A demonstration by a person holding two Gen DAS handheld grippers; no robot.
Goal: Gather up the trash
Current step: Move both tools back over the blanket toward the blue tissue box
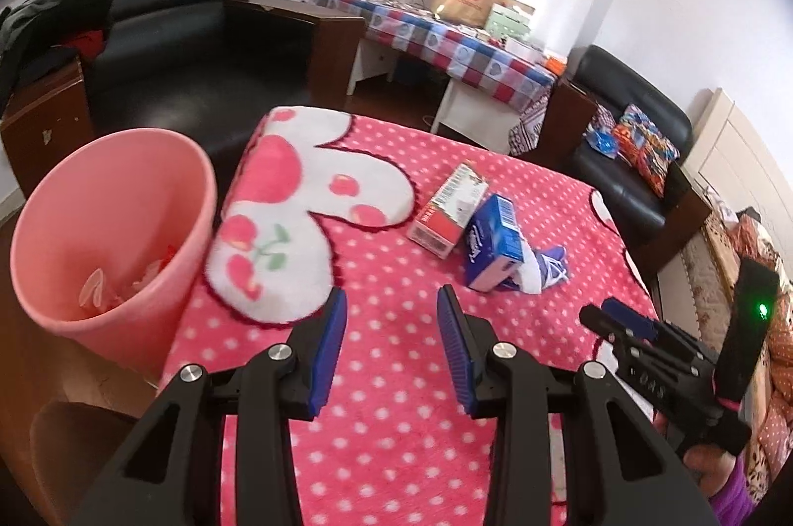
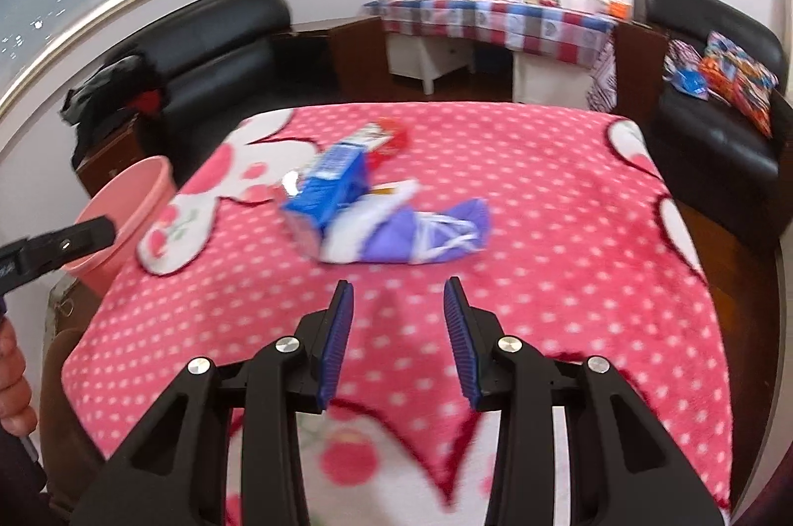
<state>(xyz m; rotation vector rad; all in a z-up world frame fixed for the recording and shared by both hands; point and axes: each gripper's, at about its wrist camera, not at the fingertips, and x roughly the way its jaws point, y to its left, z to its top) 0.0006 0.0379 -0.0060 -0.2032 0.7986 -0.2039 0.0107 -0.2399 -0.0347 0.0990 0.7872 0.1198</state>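
Note:
A red and white carton (image 1: 448, 208) lies on the pink dotted blanket (image 1: 396, 377), with a blue carton (image 1: 490, 243) leaning against it and a purple and white wrapper (image 1: 542, 270) beside that. In the right wrist view the same blue carton (image 2: 329, 191), purple wrapper (image 2: 426, 236) and red carton (image 2: 381, 139) lie ahead. My left gripper (image 1: 391, 303) is open and empty over the blanket, short of the cartons. My right gripper (image 2: 399, 293) is open and empty too, just short of the wrapper; it also shows at the right (image 1: 602, 310).
A pink bin (image 1: 114, 228) holding some scraps stands at the blanket's left edge, also seen as the bin (image 2: 134, 208). Black sofas (image 1: 198, 45) stand behind and at the right, and a checked table (image 1: 446, 45) with a paper bag sits far back.

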